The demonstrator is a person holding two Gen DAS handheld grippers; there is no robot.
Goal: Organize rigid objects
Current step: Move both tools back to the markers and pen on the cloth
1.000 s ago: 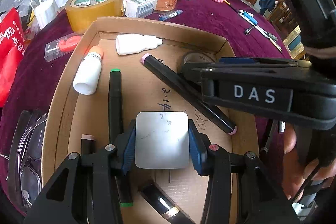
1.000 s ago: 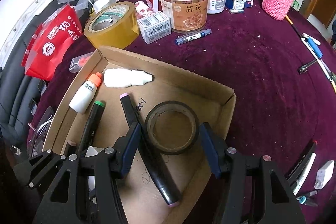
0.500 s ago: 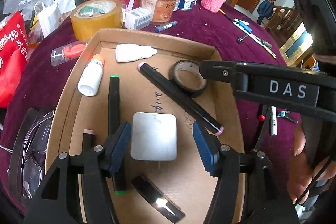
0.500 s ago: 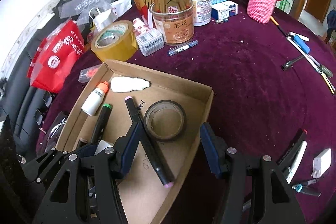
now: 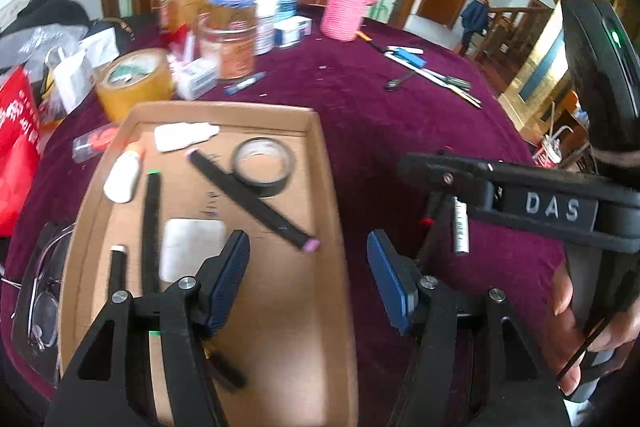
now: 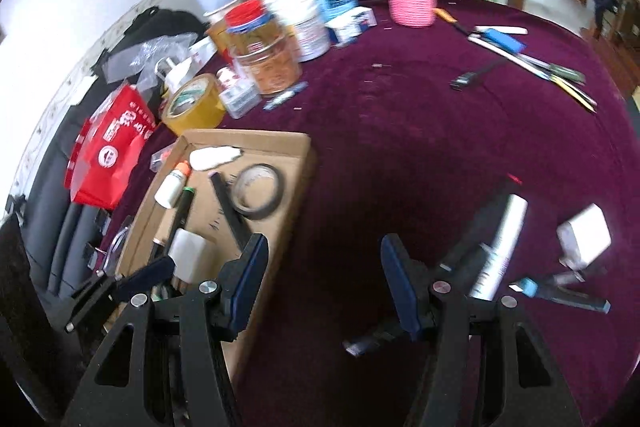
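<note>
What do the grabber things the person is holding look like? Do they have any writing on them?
Each gripper is black with silver screws and two dark blue ribbed pads. The left gripper and right gripper match. Seen from the left camera, the right gripper's side carries a label reading DAS and a small green light.

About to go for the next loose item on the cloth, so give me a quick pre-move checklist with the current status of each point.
1. Left tool empty: ok, nothing between its blue pads.
2. Right tool empty: ok, only dark red tablecloth shows in the gap.
3. Black tape roll lies flat in the brown cardboard tray: ok.
4. White square pad lies inside the tray: ok.
5. Next target, white cylindrical tube, reachable on the cloth: ok, it lies uncovered.
6. Sharp view of the tube: not ok, motion blur.
</note>
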